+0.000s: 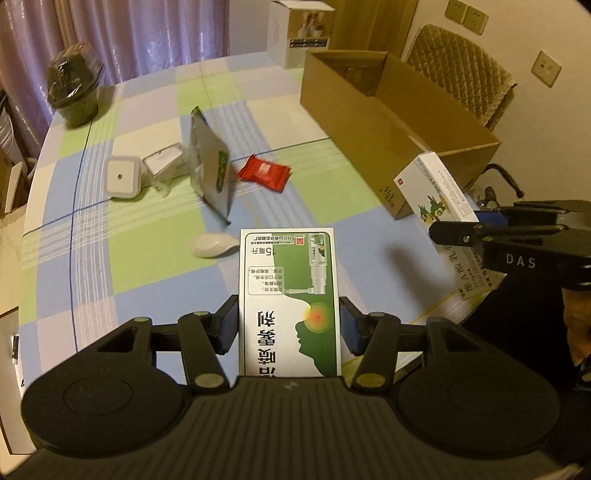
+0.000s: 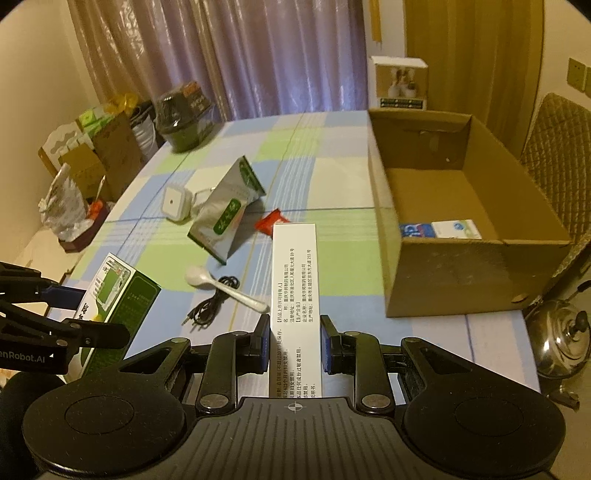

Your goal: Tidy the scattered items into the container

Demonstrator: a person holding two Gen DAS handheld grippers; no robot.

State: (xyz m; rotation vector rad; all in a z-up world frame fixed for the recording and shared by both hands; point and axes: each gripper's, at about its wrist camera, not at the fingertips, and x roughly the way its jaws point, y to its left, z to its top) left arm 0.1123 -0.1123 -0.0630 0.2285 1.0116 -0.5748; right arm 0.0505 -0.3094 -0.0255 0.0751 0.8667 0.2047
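We hold two cartons above the table — left gripper [image 1: 288, 325] clamps the green box [image 1: 288, 302], right gripper [image 2: 294, 343] clamps the white box [image 2: 295, 295]. We should carry both over the cardboard box [image 2: 443, 280] wall, lower inside, then release — not drop from height.

I see mauve curtains [image 2: 229, 55] at twelve o'clock, cream walls with wall sockets [image 1: 466, 15] at one o'clock, a quilted chair [image 2: 561, 166] at three o'clock, and a checked tablecloth [image 2: 332, 177] under warm light.
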